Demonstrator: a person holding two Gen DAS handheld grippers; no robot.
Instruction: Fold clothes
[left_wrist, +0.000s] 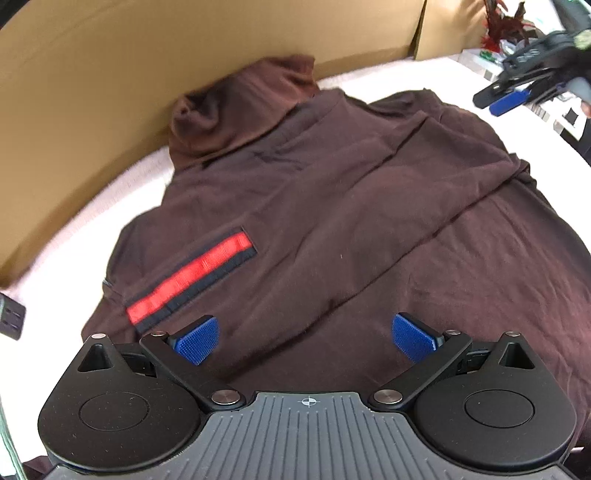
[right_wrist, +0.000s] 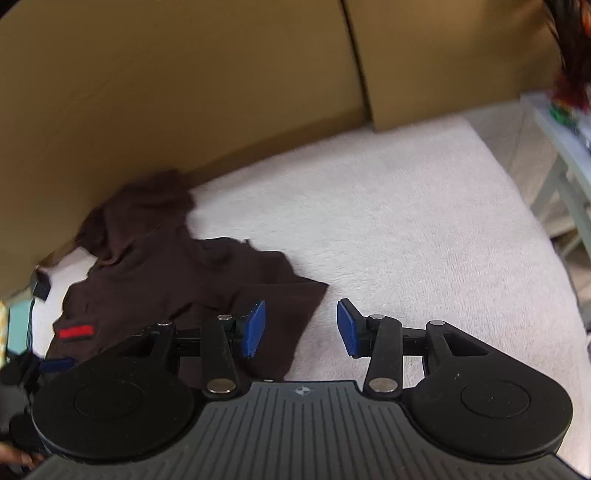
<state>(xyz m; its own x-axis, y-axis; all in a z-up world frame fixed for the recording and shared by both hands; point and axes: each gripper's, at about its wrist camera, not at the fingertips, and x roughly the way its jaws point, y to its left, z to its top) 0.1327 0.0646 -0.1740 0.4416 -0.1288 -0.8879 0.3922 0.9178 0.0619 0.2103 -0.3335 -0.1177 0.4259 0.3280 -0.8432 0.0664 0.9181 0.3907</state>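
A dark brown hooded sweatshirt (left_wrist: 332, 206) lies spread on the pale fleece bed cover (left_wrist: 55, 332), its hood (left_wrist: 236, 99) toward the cardboard at the back. A red and navy stripe patch (left_wrist: 192, 280) marks its left side. My left gripper (left_wrist: 304, 341) hovers open just above the lower part of the garment, nothing between its blue pads (left_wrist: 197, 341). In the right wrist view the sweatshirt (right_wrist: 177, 284) sits at the left. My right gripper (right_wrist: 301, 328) is open and empty, over the cover beside the garment's right corner. It also shows in the left wrist view as the right gripper (left_wrist: 509, 99), upper right.
Brown cardboard panels (left_wrist: 110, 74) wall off the back of the bed. A black box (left_wrist: 11, 319) lies at the far left edge. A pale shelf (right_wrist: 565, 147) with red and green clutter stands beyond the bed's right side. Open fleece cover (right_wrist: 406, 221) stretches right of the sweatshirt.
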